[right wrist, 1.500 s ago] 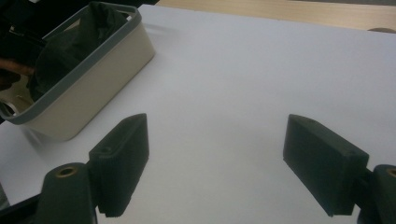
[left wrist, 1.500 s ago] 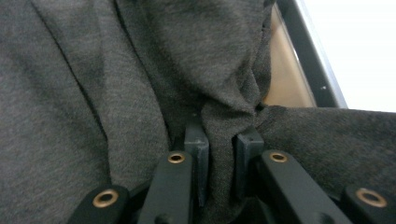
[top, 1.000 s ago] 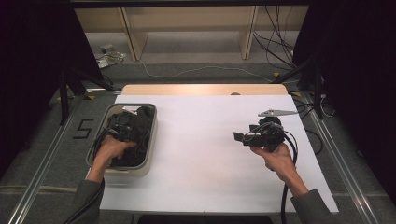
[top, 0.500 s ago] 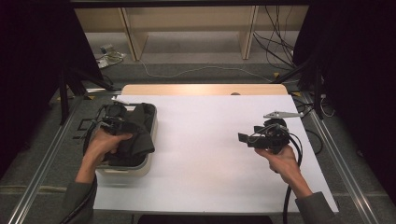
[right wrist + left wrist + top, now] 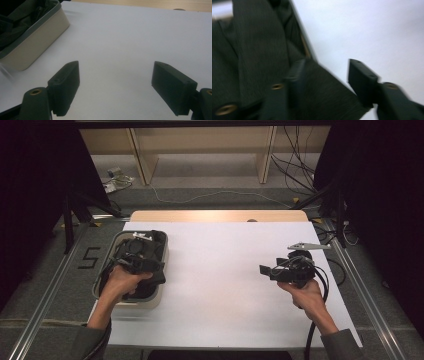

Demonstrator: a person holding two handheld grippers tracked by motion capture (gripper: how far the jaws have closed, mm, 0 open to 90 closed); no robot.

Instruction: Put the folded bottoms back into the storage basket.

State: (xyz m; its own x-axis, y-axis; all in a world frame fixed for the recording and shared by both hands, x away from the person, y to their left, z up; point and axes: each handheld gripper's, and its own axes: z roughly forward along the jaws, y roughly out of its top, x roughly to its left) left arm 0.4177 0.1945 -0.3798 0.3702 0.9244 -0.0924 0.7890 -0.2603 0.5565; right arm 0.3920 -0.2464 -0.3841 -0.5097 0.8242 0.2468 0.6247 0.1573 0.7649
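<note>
A beige bin (image 5: 106, 254) stands at the left of the white table and holds dark pinstriped cloth (image 5: 156, 277), part of which hangs over the bin's right rim. My left gripper (image 5: 145, 265) is over the bin, on the cloth. In the left gripper view its jaws (image 5: 327, 72) stand apart, with a corner of the cloth (image 5: 249, 50) lying between and under them. At the right of the table my right gripper (image 5: 265, 269) is held low, pointing left. Its jaws (image 5: 116, 75) are wide open with only bare table between them. The bin (image 5: 37, 42) lies ahead at the left.
The white sheet (image 5: 220, 270) covers most of the table, with a wooden strip (image 5: 215, 215) at the far edge. A cable (image 5: 312, 330) trails from the right gripper along the forearm. Metal rails (image 5: 50, 285) run along both sides.
The left hand has lifted and shifted right inside the bin, dragging dark cloth over the bin's right rim. The right gripper has drifted slightly right and toward the near edge.
</note>
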